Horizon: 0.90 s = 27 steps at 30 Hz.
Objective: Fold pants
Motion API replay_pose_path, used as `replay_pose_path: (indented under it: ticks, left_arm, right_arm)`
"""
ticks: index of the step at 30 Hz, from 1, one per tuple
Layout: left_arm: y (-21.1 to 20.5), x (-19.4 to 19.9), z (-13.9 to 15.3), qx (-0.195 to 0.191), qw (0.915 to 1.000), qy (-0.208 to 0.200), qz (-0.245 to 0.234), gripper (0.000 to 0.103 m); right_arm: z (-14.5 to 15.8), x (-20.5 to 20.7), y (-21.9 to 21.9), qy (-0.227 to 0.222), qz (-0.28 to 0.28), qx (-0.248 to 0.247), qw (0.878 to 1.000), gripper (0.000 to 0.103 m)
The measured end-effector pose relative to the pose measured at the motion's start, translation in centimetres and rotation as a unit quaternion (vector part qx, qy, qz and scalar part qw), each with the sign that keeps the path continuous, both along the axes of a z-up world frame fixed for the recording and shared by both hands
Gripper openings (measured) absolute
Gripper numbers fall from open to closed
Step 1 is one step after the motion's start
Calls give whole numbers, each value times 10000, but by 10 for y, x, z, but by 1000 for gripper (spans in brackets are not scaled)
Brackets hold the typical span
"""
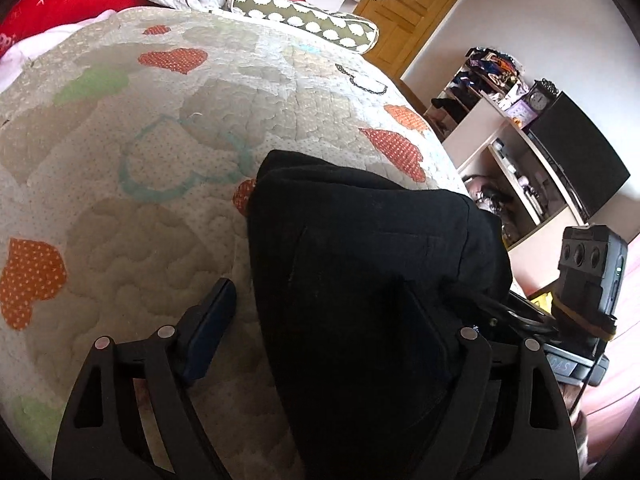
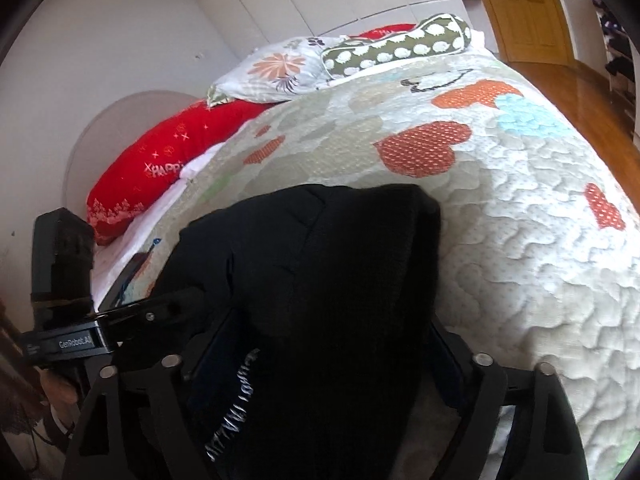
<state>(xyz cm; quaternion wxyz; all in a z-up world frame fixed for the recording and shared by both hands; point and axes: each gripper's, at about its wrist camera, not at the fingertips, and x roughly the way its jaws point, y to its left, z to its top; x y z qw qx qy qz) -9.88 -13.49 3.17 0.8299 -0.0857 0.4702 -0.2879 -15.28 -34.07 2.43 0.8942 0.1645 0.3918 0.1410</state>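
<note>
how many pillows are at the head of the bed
3: a red pillow on the left, a floral pillow in the middle, and an olive bolster with white spots on the right. More may be hidden behind them.

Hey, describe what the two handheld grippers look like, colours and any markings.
Both grippers, left gripper and right gripper, have matte black linkage arms with triangular cutouts, silver pivot pins and dark blue pads. Each carries a boxy black camera module; the left one's body reads GenRobot.AI, with thin black cables.

A home bedroom: a bed with a heart-patterned quilt [image 2: 500,240], pillows [image 2: 276,68], a wooden door [image 1: 412,12] and cluttered shelves [image 1: 492,120].
</note>
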Motion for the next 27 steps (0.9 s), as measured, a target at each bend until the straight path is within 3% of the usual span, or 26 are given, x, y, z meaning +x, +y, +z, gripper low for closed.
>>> replay_pose_path:
  ticks: [2, 4, 7, 10, 19, 27]
  left_arm:
    - [-2, -1, 1, 78, 10000, -54, 1, 83]
    - [-3, -3, 3, 25, 10000, -77, -56, 63]
    - [-7, -8, 10, 86, 9997, -212, -57, 54]
    - [-8, -12, 20, 126, 9992, -373, -34, 43]
    - [16, 1, 56, 64, 9971, -738, 163, 40]
    - [40, 29, 81, 248, 9928, -1112, 376, 40]
  right_arm:
    - [2, -2, 5, -86, 12, -135, 9999, 65]
    - [4, -5, 6, -150, 14, -173, 9997, 54]
    - [11, -8, 6, -216, -65, -137, 9997, 43]
    - [21, -10, 9, -298, -64, -239, 9992, 39]
    - [51, 4, 32, -599, -1, -177, 9980, 34]
    - [69, 36, 60, -775, 82, -135, 9969, 34]
